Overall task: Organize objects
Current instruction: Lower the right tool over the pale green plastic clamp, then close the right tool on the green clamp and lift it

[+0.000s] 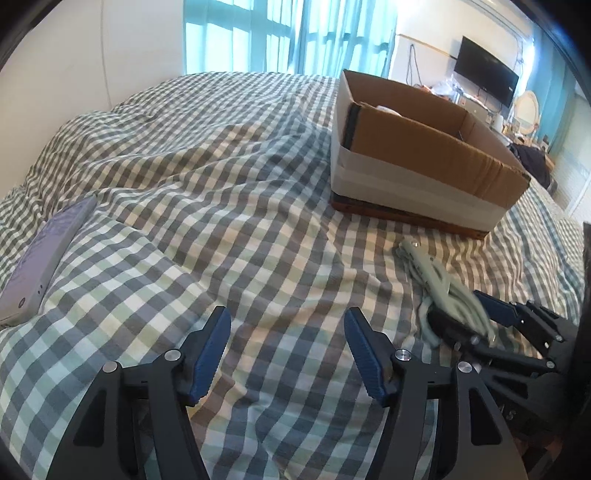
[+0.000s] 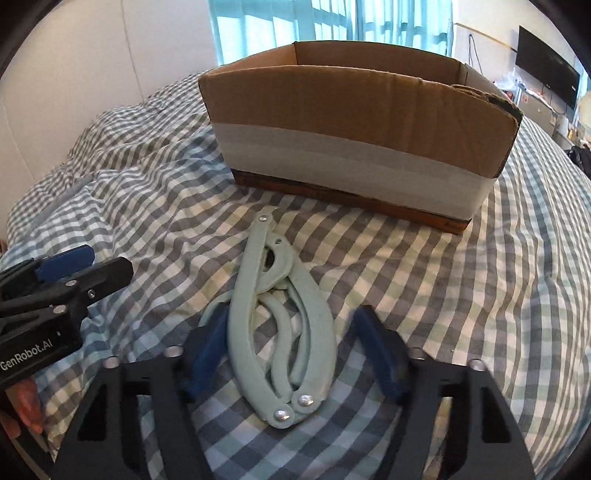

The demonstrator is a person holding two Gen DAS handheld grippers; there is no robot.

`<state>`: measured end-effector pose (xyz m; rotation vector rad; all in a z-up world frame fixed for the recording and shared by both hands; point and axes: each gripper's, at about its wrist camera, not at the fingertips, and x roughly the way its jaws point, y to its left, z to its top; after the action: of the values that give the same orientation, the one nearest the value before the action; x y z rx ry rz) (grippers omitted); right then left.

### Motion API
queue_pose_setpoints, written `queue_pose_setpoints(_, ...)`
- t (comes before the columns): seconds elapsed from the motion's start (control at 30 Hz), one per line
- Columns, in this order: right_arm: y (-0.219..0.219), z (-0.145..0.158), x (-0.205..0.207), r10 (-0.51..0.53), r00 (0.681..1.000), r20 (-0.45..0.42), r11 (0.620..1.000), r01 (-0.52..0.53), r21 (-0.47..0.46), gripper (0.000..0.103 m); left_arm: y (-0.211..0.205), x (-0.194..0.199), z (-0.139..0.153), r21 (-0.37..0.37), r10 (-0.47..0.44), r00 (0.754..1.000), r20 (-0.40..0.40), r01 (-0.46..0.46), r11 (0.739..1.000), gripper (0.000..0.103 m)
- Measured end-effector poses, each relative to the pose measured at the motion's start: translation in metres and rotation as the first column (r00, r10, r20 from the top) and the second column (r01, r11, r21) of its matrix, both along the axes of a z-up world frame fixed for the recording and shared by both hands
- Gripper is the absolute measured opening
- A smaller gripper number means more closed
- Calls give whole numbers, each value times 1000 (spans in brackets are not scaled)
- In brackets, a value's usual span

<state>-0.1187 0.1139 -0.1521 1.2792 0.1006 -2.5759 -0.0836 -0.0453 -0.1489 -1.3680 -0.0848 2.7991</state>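
A pale green folding hanger (image 2: pixel 280 325) lies folded on the checked bedspread (image 2: pixel 461 295), in front of an open cardboard box (image 2: pixel 354 122). My right gripper (image 2: pixel 291 332) is open, its blue pads on either side of the hanger and apart from it. In the left wrist view the hanger (image 1: pixel 439 284) lies at the right with the right gripper (image 1: pixel 472 317) around it, and the box (image 1: pixel 417 147) stands beyond. My left gripper (image 1: pixel 288 332) is open and empty over the bedspread. A grey remote control (image 1: pixel 40 254) lies at the far left.
The box holds something white (image 1: pixel 388 109), mostly hidden. My left gripper shows at the left of the right wrist view (image 2: pixel 74 266). A wall-mounted TV (image 1: pixel 484 74), a cluttered desk and curtained windows (image 1: pixel 280 33) lie beyond the bed.
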Motion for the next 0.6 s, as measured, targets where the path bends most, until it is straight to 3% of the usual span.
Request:
queue_pose_setpoints(0.07, 1, 1, 2, -2, 1000, -1, 1000, 2, 6, 50, 4, 2, 1, -14, -10, 1000, -5, 10, 1000, 67)
queue_pose_setpoints(0.33, 15, 20, 26, -27, 999, -44, 1000, 27, 0, 49, 21, 15, 16, -18, -46, 998, -39, 46, 999, 67)
queue_pose_setpoints(0.6, 44, 69, 55, -90, 986, -139, 996, 86, -34, 49, 46, 30, 49, -18, -104, 989, -105, 102, 995, 67)
